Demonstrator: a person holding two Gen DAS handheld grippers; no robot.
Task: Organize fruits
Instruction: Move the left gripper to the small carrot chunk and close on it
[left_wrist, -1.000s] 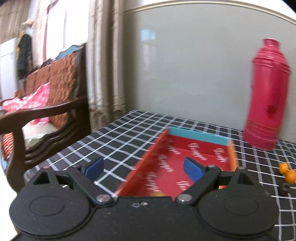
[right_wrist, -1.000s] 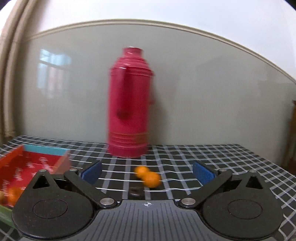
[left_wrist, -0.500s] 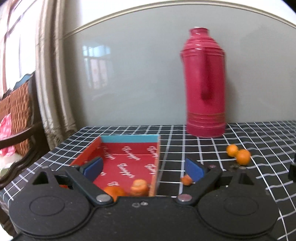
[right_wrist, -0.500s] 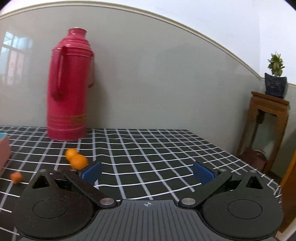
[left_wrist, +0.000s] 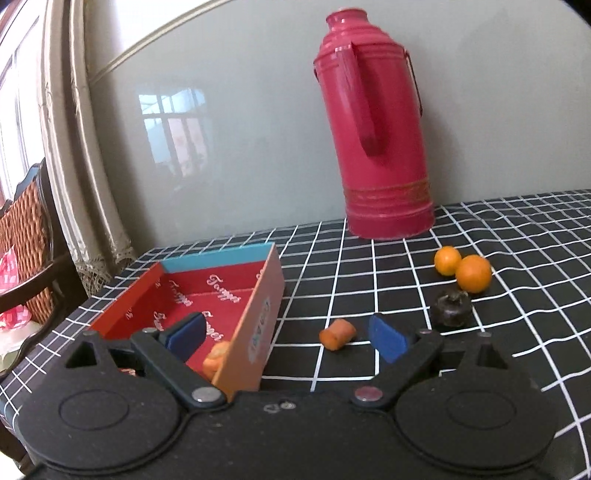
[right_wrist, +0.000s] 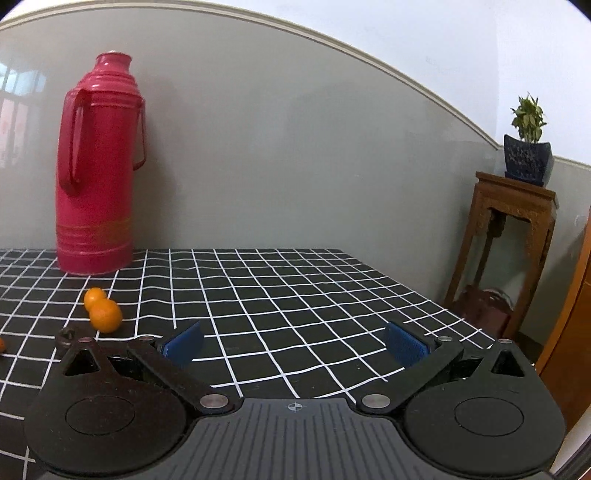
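Observation:
A red box with a blue far wall (left_wrist: 218, 254) sits on the checked tablecloth at the left. An orange fruit (left_wrist: 216, 360) lies inside its near end. A small orange piece (left_wrist: 337, 333) lies on the cloth just right of the box, between the fingers of my open, empty left gripper (left_wrist: 286, 338). Two oranges (left_wrist: 472, 273) touch each other further right, with a dark fruit (left_wrist: 451, 312) in front of them. The oranges (right_wrist: 105, 314) also show at the left of the right wrist view. My right gripper (right_wrist: 293, 345) is open and empty over bare cloth.
A tall red thermos (left_wrist: 380, 129) stands at the back by the grey wall. A wicker chair (left_wrist: 26, 236) is off the table's left edge. A wooden stand with a potted plant (right_wrist: 517, 229) is beyond the table's right edge (right_wrist: 424, 295).
Both cameras have swung to the right. The left view now shows the loose fruit right of the box; the right view has left the box and faces the table's right side.

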